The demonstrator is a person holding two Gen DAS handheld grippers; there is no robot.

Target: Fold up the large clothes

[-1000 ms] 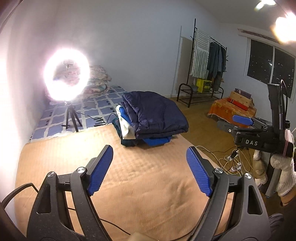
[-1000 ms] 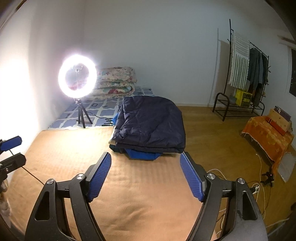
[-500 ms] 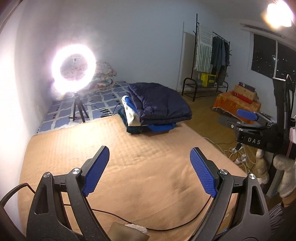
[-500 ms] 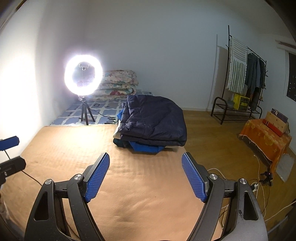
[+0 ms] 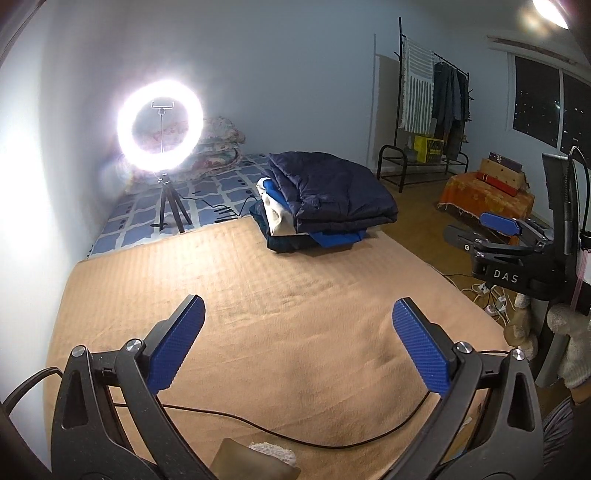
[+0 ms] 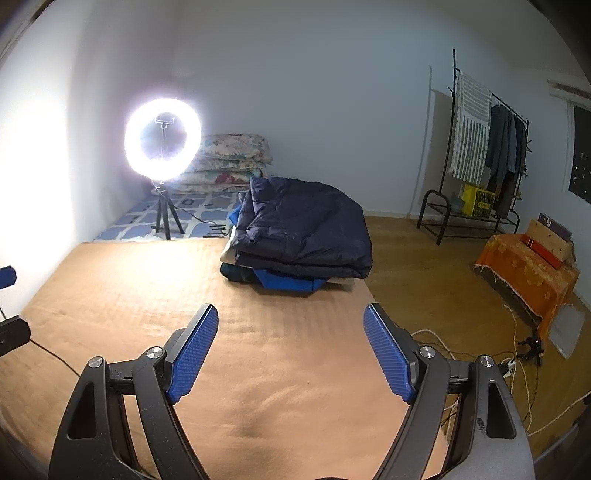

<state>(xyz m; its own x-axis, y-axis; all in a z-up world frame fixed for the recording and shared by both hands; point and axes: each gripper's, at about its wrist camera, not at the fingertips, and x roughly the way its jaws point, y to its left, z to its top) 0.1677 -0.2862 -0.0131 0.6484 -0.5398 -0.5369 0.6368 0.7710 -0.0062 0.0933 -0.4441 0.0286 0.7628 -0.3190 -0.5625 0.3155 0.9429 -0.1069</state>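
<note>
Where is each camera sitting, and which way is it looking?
Left wrist: sits on the left gripper, jaws opening on nothing, facing across the tan blanket toward the clothes pile; the right gripper shows.
Right wrist: sits on the right gripper, open and empty, facing likewise.
Both share the pile, blanket and ring light.

The ring light (image 5: 160, 126) at centre left is the main source – it is blown out to white and throws strong glare on the left wall (image 5: 33, 184). A ceiling lamp (image 5: 550, 11) flares in the upper right of the left wrist view. Both fisheye pictures bend at the edges, with dark corners – the centre stays sharp.
</note>
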